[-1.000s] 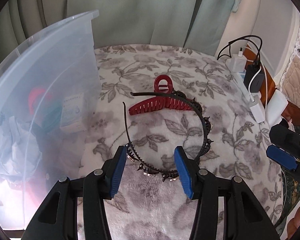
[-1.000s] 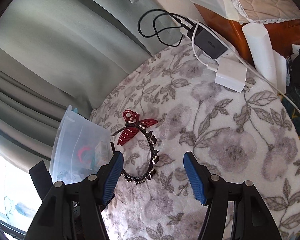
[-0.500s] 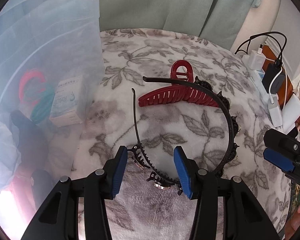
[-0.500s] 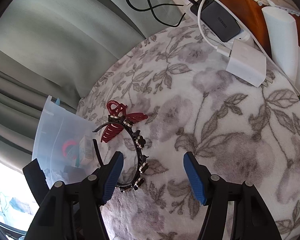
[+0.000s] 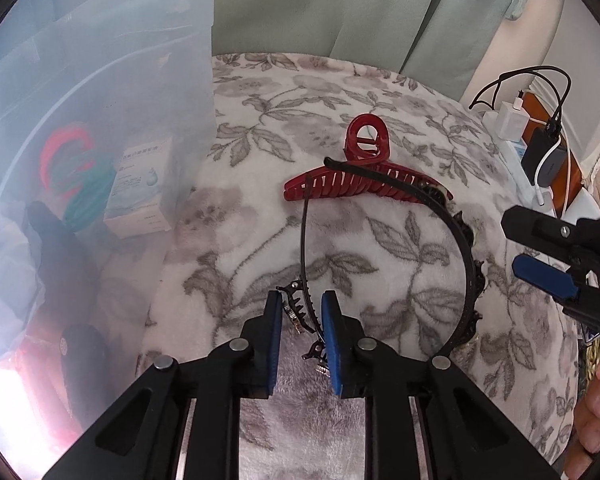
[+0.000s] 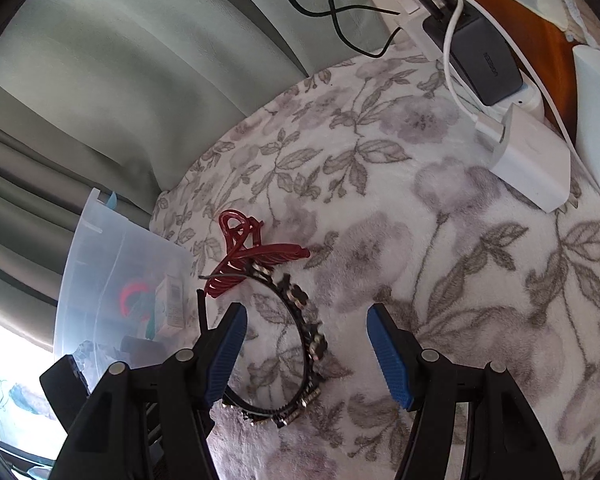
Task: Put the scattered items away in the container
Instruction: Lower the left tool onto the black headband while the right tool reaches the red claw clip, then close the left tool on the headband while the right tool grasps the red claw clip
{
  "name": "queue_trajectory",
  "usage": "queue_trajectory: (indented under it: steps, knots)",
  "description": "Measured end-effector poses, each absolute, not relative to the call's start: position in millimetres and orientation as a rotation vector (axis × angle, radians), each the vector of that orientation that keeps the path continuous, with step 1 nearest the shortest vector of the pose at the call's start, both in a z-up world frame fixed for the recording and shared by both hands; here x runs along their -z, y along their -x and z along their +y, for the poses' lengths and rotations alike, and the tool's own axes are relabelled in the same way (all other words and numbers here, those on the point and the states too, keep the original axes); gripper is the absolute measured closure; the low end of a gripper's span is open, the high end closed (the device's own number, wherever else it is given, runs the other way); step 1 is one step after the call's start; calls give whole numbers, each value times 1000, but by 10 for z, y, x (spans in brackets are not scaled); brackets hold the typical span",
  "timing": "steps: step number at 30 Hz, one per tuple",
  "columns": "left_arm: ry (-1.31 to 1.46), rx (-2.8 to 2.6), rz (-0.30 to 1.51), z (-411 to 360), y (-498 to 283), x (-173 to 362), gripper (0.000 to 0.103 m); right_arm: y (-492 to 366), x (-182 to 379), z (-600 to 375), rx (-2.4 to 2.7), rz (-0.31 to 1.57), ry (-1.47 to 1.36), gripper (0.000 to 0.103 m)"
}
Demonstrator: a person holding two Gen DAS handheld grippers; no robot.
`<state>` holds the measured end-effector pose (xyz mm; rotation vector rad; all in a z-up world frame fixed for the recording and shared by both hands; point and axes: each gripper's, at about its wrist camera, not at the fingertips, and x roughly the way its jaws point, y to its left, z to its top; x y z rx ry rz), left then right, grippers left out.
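A black headband (image 5: 462, 240) with small ornaments lies on the floral blanket, one end resting over a red claw hair clip (image 5: 364, 184). My left gripper (image 5: 301, 322) is shut on the near part of the headband. The clear plastic container (image 5: 100, 120) stands to the left, holding a small box, red and green rings and dark items. In the right wrist view the headband (image 6: 300, 312) and clip (image 6: 256, 252) lie ahead of my right gripper (image 6: 304, 356), which is open and hovers above the headband. The container (image 6: 112, 280) shows at left.
Chargers and cables (image 6: 480, 68) and a white adapter (image 6: 532, 168) lie at the blanket's far right edge, beside a wooden surface. Grey-green curtains (image 5: 340, 8) hang behind. A hand (image 5: 596, 408) shows at the lower right of the left wrist view.
My left gripper moved forward and shut its fingers on the headband. The right gripper came closer over the headband and stayed open.
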<state>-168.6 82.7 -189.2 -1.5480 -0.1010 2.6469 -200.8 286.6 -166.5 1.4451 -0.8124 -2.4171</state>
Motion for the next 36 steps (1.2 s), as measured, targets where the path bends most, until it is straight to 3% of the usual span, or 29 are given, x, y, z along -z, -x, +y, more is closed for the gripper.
queue_trajectory:
  steps: [24, 31, 36]
  knots:
    - [1590, -2609, -60, 729, 1648, 1997, 83, 3002, 1814, 1852, 2315, -242, -1547, 37]
    - [1579, -2604, -75, 717, 1677, 2008, 83, 2967, 1935, 1842, 2316, -193, -1596, 63]
    - [1573, -2605, -58, 734, 1702, 2011, 82, 2815, 1898, 2088, 2368, -230, -1593, 67]
